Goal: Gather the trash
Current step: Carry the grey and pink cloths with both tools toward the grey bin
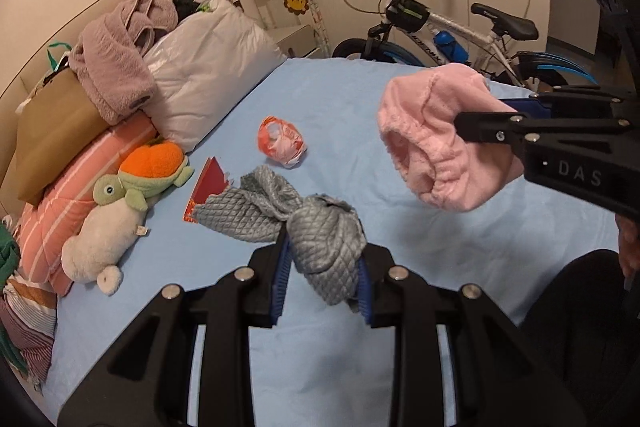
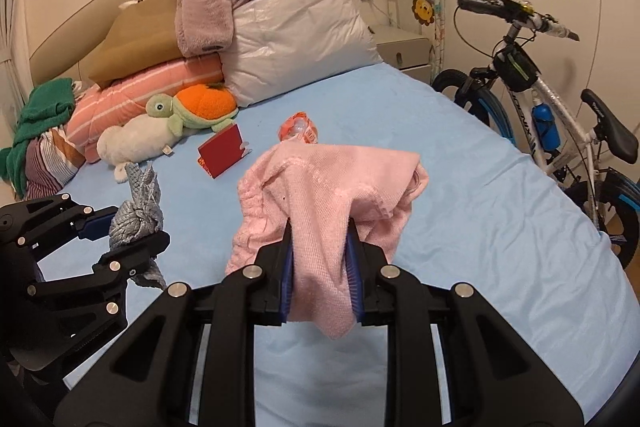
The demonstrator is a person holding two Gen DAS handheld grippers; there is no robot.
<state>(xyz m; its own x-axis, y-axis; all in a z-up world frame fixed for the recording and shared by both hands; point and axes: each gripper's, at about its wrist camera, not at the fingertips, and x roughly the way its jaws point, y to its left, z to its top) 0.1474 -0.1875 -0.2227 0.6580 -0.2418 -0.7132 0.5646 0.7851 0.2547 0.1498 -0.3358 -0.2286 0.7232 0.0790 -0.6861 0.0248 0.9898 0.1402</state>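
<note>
Left wrist view cuts off your right gripper (image 1: 486, 119) at the frame's right edge, so only one black finger and a strip of blue pad show against the pink cloth (image 1: 436, 143); whether it is a sock or a small garment you cannot tell. Your left gripper (image 1: 324, 279) is clamped on one grey quilted cloth (image 1: 320, 243), which hides part of the red packet (image 1: 210, 187) lying behind it on the blue bed (image 1: 400, 267).

Count one crumpled orange-and-white wrapper (image 1: 282, 141) near the middle of the bed, one red packet between it and the pillow-side edge, two cloths held clear of the sheet, and two soft toys at the head end: a turtle (image 1: 148, 175) and a white plush (image 1: 102, 239). One bicycle (image 1: 440, 31) stands past the far edge.

Right wrist view shows what the other hides: both blue pads of the right gripper (image 2: 320, 267) pinched on the pink cloth (image 2: 332, 195), and the whole red packet (image 2: 222, 151), standing tilted. There the pink cloth covers the lower part of the wrapper (image 2: 300, 129), and the left gripper (image 2: 132, 235) sits at the left edge, closed on the grey cloth (image 2: 138, 215).
</note>
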